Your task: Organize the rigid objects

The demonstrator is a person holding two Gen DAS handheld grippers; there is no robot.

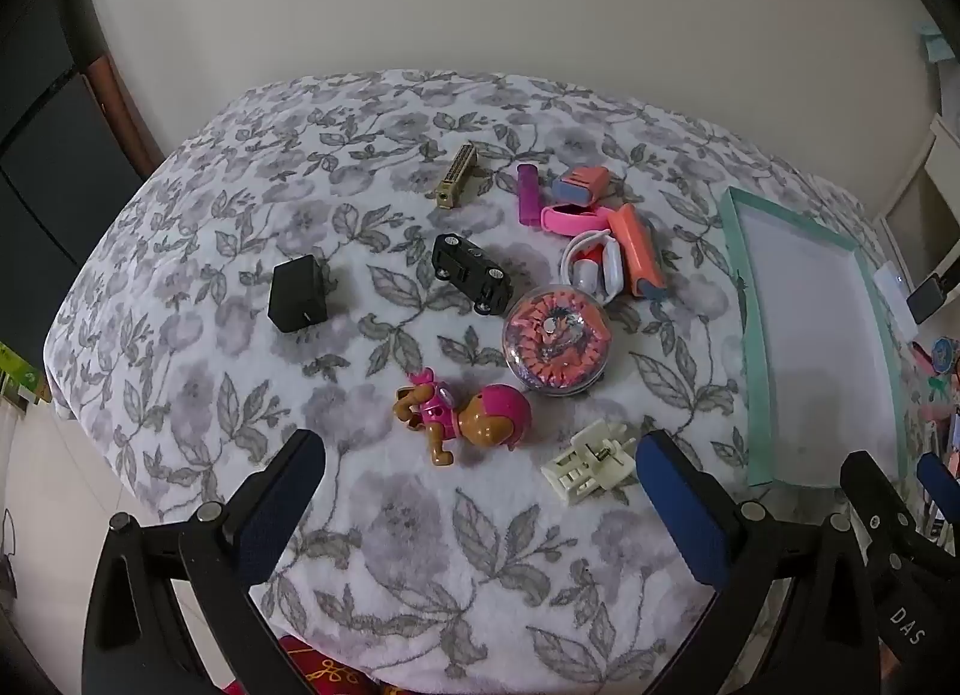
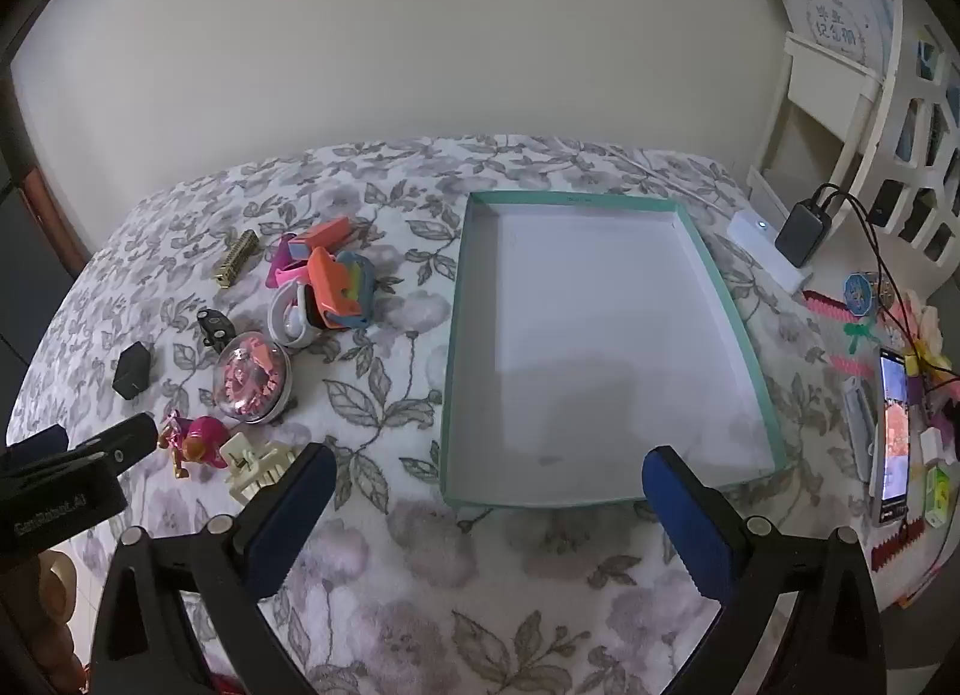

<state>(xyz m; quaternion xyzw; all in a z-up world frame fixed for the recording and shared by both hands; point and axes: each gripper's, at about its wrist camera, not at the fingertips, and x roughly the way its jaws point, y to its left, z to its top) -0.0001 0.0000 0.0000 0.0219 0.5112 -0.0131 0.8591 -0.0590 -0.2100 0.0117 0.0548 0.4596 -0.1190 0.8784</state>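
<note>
Both the left gripper (image 1: pixel 480 473) and the right gripper (image 2: pixel 489 485) hang wide apart, holding nothing. The small toys cluster left of the teal-rimmed tray (image 2: pixel 456 335): a pink-helmeted pup figure (image 1: pixel 465 419) nearest, a glittery clear dome (image 1: pixel 555 341) just beyond.

So the surface has a floral cover (image 2: pixel 420 563) over it, grey leaves and pale purple blooms on white, kinda fuzzy looking. Plain cream wall (image 2: pixel 420 35) behind. Off at the right edge it's cluttered: a dark power bank (image 2: pixel 804 230) with black cables (image 2: pixel 870 251) plugged in, leaning by a small white box (image 2: pixel 762 248) with a tiny lit dot. A phone (image 2: pixel 894 434) lies near the right edge with its screen on. There's a white shelf unit (image 2: pixel 840 95) in the corner with a round sign on it, can't read the writing. In the left view, dark cabinet doors (image 1: pixel 48 167) stand far left.
</note>
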